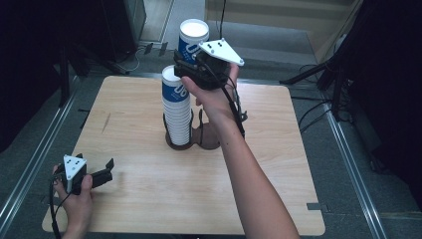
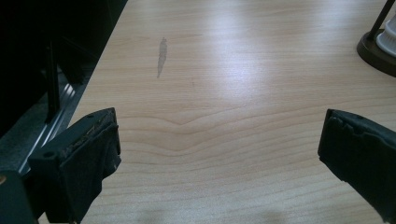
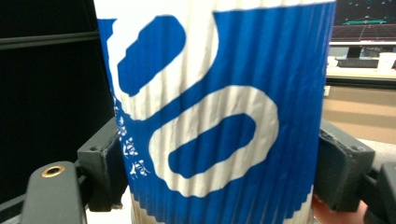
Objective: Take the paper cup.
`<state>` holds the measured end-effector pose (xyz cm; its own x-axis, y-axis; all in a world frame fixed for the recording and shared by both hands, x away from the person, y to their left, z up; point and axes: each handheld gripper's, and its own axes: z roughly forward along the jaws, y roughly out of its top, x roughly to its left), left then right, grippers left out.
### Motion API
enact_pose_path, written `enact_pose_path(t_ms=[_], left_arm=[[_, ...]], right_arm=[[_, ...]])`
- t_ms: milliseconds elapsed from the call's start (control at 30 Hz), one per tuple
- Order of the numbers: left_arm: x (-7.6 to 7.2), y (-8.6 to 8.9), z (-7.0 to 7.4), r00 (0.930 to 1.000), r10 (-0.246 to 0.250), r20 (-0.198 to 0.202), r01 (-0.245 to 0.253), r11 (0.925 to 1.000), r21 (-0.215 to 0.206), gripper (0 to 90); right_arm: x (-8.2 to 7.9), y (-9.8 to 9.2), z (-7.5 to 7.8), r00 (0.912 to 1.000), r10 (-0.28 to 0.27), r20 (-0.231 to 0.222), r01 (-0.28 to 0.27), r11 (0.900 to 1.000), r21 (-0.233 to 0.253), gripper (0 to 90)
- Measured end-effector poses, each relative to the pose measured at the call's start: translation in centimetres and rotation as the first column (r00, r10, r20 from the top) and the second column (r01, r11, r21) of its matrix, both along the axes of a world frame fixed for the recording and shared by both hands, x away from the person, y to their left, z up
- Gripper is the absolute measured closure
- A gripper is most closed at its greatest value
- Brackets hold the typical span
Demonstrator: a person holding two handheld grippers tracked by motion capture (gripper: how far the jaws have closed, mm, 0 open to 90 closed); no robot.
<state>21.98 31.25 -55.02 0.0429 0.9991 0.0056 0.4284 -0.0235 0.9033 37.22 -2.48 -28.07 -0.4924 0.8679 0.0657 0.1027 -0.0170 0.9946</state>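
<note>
Blue-and-white ribbed paper cup (image 3: 219, 112) sits clamped between our right gripper's (image 1: 191, 62) jaws, which press on its two sides; we hold it upright in the air above the far edge of the wooden table (image 1: 149, 179), just above and beside the stack of matching cups (image 1: 176, 107). That stack stands in a dark holder (image 1: 191, 139) near the table's middle. Our left gripper (image 1: 102, 172) rests by the near left corner, jaws wide apart on nothing.
</note>
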Motion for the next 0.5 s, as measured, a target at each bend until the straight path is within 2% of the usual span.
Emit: enact_pose_path(t_ms=[200, 433, 500], left_arm=[[0.0, 0.0, 0.0, 1.0000, 0.002, 0.001, -0.002, 1.0000, 0.003, 0.0], [0.0, 0.0, 0.0, 1.0000, 0.002, 0.002, -0.002, 1.0000, 0.003, 0.0], [0.0, 0.0, 0.0, 1.0000, 0.002, 0.003, -0.002, 1.0000, 0.005, 0.0]], right_arm=[[-0.3, -1.4, -0.3, 0.9998, -0.021, 0.003, 0.022, 1.000, -0.016, 19.0], [-0.9, -3.3, -1.1, 0.9985, -0.053, -0.014, 0.052, 0.999, -0.012, 19.0], [-1.1, -3.8, -1.3, 0.9979, -0.065, -0.010, 0.064, 0.998, -0.028, 19.0]])
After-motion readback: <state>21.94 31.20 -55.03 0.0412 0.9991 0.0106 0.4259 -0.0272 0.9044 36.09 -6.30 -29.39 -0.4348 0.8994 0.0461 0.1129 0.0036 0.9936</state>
